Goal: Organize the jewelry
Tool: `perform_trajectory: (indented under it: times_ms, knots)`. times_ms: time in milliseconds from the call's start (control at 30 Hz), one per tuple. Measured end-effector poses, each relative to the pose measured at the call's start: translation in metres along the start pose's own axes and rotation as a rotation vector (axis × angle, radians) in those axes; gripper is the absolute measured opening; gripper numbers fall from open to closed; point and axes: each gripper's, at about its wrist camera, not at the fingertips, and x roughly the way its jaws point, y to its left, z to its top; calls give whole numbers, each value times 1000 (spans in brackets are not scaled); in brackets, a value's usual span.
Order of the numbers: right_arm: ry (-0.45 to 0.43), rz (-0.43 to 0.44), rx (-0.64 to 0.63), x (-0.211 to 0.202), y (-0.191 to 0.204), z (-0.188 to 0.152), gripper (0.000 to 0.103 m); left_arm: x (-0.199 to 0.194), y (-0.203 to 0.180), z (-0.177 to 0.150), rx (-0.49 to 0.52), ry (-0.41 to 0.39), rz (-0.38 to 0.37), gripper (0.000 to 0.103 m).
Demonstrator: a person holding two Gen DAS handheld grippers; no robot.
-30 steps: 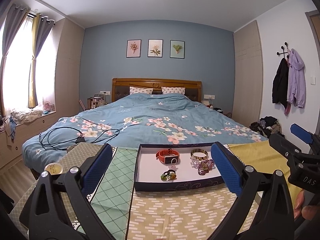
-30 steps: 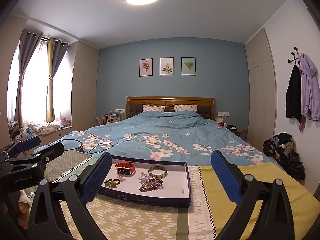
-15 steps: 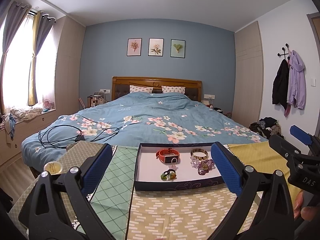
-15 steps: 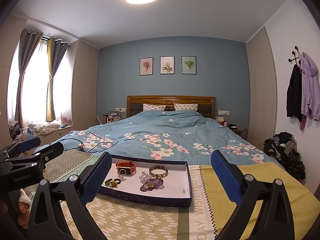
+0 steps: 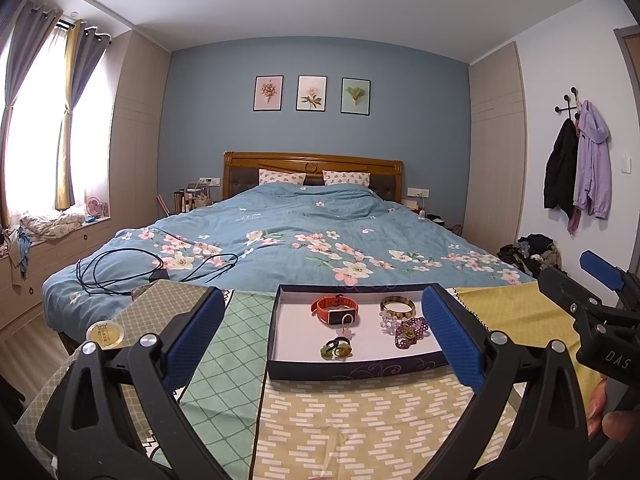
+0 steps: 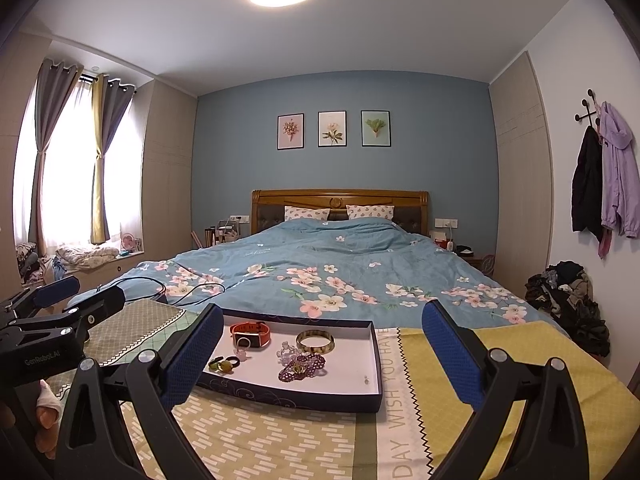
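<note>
From the left wrist view, the left claw hangs spread wide with nothing between its blue pads, raised above a counter covered in patchwork cloth at the foot of the bed. Ahead of it sits a shallow dark-walled tray with a white floor, and the jewelry lies loose inside: an orange smartwatch at the back, a gold-toned bangle to its right, a purple beaded bracelet just in front of the bangle, and a small cluster of rings toward the front. A round yellow tin rests on the cloth well left of the tray. The right claw shows at the right edge.

From the right wrist view, the right claw is likewise released and empty, held back from the tray. The smartwatch, bangle, purple bracelet and rings all rest within the tray walls, apart from both claws.

Judging from this, every piece already lies in the tray, though scattered. That fits either pieces gathered in and done, or pieces waiting to be sorted out elsewhere; the pictures do not settle which, so no particular grasp can be called for.
</note>
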Motion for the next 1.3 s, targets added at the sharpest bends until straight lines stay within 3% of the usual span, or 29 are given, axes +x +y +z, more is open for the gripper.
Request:
perform_trajectory:
  times_ms: [1300]
  knots:
    - [6,-5,4,0,2,-2,96,0,0,-4,0,7,-1,97]
